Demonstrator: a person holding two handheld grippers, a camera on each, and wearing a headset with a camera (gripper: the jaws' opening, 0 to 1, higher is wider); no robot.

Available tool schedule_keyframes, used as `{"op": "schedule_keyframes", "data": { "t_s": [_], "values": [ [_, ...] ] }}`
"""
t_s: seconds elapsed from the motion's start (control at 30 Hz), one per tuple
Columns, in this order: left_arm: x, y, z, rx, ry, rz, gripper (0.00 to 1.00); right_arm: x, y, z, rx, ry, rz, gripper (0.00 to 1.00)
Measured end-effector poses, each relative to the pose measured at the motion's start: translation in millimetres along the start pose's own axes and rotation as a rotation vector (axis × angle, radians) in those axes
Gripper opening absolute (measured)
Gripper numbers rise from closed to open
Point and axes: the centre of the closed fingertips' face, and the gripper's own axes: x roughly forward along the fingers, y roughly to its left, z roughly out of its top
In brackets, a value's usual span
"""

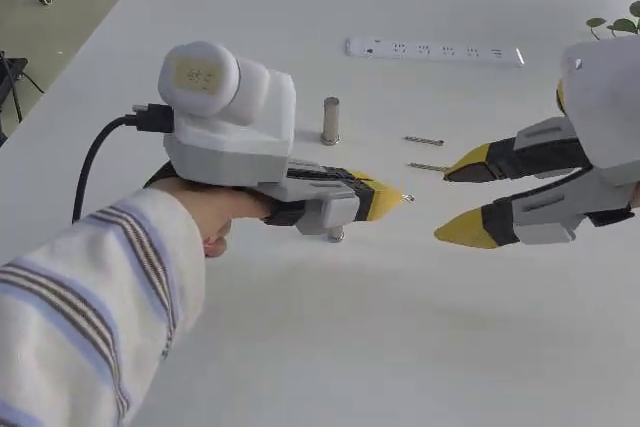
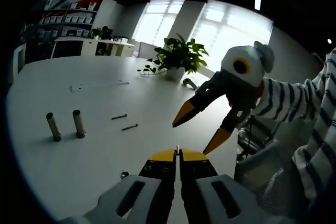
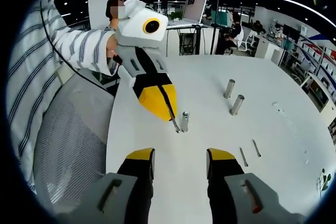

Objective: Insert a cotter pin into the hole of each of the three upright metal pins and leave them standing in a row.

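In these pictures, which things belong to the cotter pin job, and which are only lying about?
For the job:
- three metal pins
- two loose cotter pins
- one cotter pin, gripped by the left gripper
- the right gripper, open

Lying about:
- power strip
- potted plant

Two cotter pins [image 1: 424,140] right of metal pin [image 1: 331,120]

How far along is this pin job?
Done: nothing; two thin steel cotter pins lie loose on the white table. In hand: the left gripper grips a third cotter pin beside the nearest upright grey metal pin; the right gripper is open. Left: all three insertions.
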Motion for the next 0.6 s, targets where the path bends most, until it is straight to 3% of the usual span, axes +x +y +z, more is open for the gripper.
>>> {"op": "schedule_keyframes", "data": {
  "t_s": [0.13,0.23,0.3,0.6],
  "values": [
    [-1.2,-5.2,4.2,0.1,-0.02,-0.023,0.0,-1.5,4.2,-2.8,0.022,-0.004,0.036,0.36],
    [-2.3,-9.0,5.8,0.21,-0.027,-0.046,0.0,-2.8,10.2,-1.8,0.034,-0.013,0.077,0.36],
    [-2.7,-8.6,2.3,0.205,-0.011,-0.046,0.0,-3.1,14.9,-1.2,0.044,-0.016,0.106,0.36],
    [-5.0,-11.9,-1.6,0.305,-0.002,-0.076,0.0,-0.8,22.1,0.7,0.043,-0.013,0.155,0.35]
  ]
}}
